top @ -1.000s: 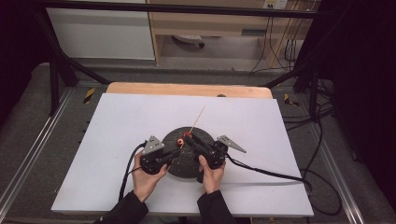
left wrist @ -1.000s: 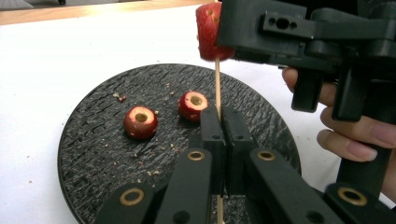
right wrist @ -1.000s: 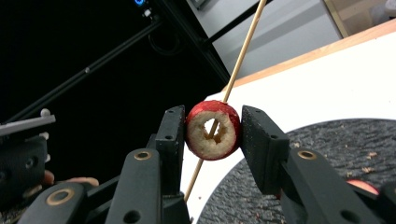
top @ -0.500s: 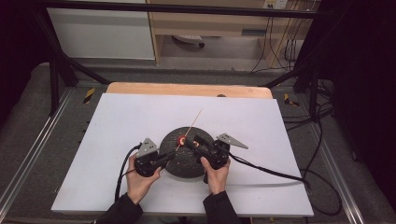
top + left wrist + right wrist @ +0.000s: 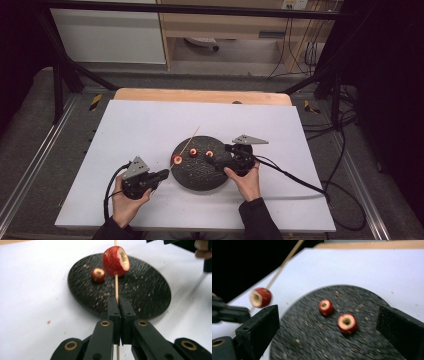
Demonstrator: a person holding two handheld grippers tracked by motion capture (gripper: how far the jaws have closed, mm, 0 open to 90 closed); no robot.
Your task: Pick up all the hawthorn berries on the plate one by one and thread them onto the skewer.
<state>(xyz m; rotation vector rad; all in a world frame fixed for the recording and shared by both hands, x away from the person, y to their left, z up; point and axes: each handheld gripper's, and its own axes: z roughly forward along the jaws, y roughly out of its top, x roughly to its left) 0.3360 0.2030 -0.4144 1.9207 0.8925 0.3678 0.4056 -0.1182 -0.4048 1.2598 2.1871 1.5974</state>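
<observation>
In the left gripper view, the left gripper (image 5: 117, 302) has its jaws pressed together on a thin wooden skewer (image 5: 116, 287), which runs up the middle of the frame and passes through a red cored fruit piece (image 5: 115, 261) near the top. In the high view this gripper (image 5: 161, 175) sits at lower left of centre, its skewer slanting up and right over the left rim of the plate.

The right gripper (image 5: 327, 332) has its jaws spread wide, holding nothing, one at each lower corner of the right gripper view. Between them, on the round black plate (image 5: 312, 345), lie two loose fruit pieces: a smaller one (image 5: 326, 307) and, just beside it toward lower right, a larger one (image 5: 347, 323), both with a pale hollow core facing up. The skewered piece (image 5: 260, 297) hangs off the plate's left edge in this view.

In the high view the plate (image 5: 200, 175) rests at the middle of a white table sheet (image 5: 280, 130), speckled with light crumbs. The right gripper (image 5: 212, 161) reaches over its right side. Black cables (image 5: 295, 177) trail from it toward the lower right. Behind the sheet, at the upper centre, a wooden board edge (image 5: 200, 95) shows. No writing can be read.
</observation>
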